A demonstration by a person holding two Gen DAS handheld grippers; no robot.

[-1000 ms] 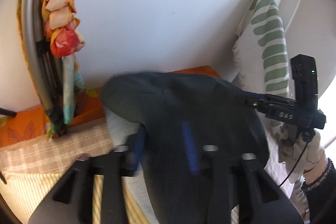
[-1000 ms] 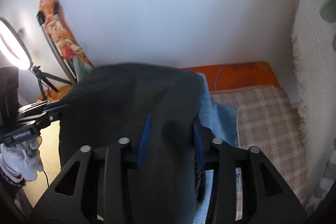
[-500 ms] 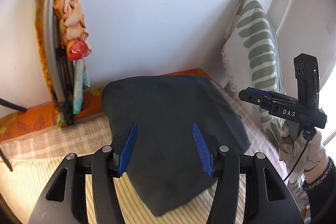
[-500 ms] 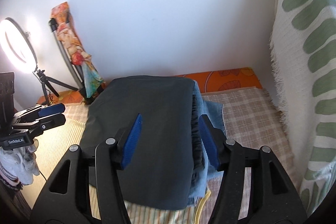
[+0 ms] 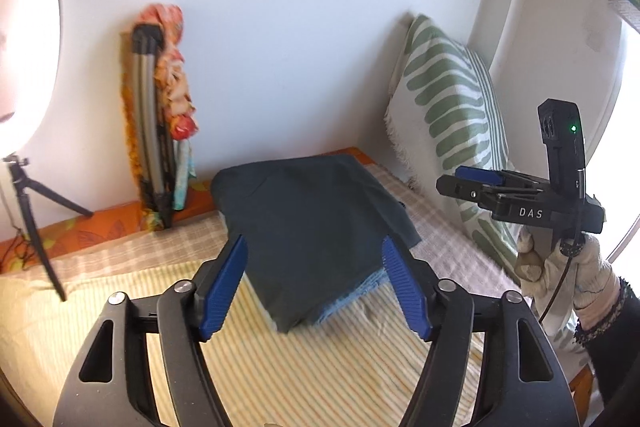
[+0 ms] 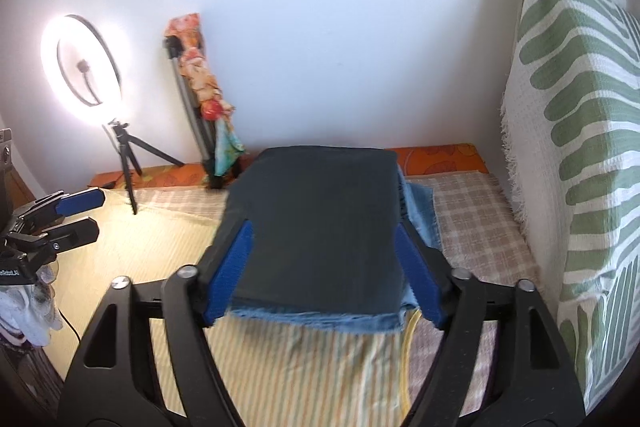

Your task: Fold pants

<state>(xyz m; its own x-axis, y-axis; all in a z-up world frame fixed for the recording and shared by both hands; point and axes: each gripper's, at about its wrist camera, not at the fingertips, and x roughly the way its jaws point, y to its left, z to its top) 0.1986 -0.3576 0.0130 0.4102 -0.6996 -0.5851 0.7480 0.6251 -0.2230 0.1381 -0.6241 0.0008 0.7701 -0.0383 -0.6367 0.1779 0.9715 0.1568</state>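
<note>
The dark folded pants (image 5: 312, 227) lie flat on the bed, on top of folded light-blue cloth (image 5: 352, 291). They also show in the right wrist view (image 6: 320, 223), with the blue cloth (image 6: 320, 319) sticking out at the near edge. My left gripper (image 5: 314, 287) is open and empty, held back from the near corner of the pants. My right gripper (image 6: 322, 267) is open and empty, its pads either side of the near edge of the pile. The right gripper also shows in the left wrist view (image 5: 472, 179), and the left gripper in the right wrist view (image 6: 80, 215).
The bed has a yellow striped sheet (image 5: 280, 367) and a checked blanket (image 6: 480, 227). A green-and-white patterned pillow (image 6: 580, 147) stands along the right side. A lit ring light on a tripod (image 6: 84, 63) and a folded stand wrapped in floral cloth (image 5: 160, 131) lean at the back wall.
Both grippers have let go of the dark pants and opened. The pants have dropped flat onto the blue cloth. Both grippers have drawn back toward me.
</note>
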